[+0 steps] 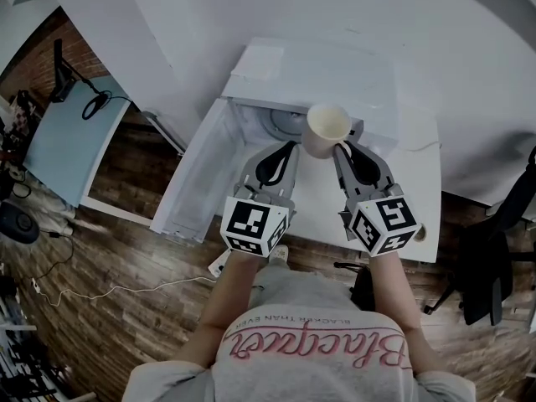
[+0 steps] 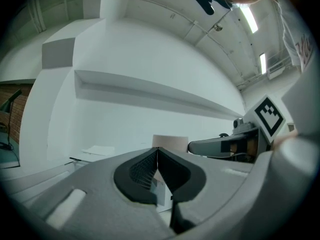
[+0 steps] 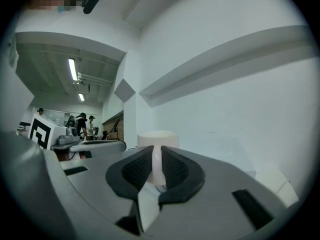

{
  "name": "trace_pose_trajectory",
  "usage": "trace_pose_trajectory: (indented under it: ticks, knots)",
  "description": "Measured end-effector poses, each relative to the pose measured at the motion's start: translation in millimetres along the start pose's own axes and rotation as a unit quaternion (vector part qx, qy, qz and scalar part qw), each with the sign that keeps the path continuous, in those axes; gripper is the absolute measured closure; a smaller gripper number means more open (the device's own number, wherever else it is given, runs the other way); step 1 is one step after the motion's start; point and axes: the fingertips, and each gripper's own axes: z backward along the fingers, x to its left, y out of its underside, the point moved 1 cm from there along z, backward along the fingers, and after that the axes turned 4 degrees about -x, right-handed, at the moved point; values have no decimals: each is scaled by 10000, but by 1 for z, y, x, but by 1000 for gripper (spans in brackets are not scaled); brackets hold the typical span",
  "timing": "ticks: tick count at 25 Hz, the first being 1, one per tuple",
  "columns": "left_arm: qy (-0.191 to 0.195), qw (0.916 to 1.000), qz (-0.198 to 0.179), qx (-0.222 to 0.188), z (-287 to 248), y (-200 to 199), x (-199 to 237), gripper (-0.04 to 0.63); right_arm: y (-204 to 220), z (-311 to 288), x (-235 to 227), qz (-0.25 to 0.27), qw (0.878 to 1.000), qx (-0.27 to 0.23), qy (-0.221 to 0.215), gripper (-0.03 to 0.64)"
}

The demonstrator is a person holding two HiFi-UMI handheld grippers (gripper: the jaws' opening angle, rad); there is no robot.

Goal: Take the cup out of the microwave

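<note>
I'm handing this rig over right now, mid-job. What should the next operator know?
Left gripper: shut and empty, level, beside the cup.
Right gripper: shut on the cup, pinching what looks like its handle. The cup is upright and resting on nothing.
Microwave: its door is wide open, at the left in the head view.
Done: the cup is gripped and held up in front of the opening, seemingly clear of the cavity.
Left: carry it away and set it down, probably on the white table, then release.
</note>
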Motion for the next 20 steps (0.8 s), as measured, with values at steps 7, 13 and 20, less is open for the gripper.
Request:
trace_pose_trajectory:
  ticks: [7,13,20]
  knots:
    - [113,9997,-82,-216,-6,-17,-4,588,-20,7,-3,35,9997,-212,101,563]
    - [193,9988,-185,-417,-11,-33,-7,588,-31,10,-3,133,9993,-343,121,563]
    - [337,9980,-224,-494,-19,-38,-14,588,-38,18,-9,306,9980,-446,315,563]
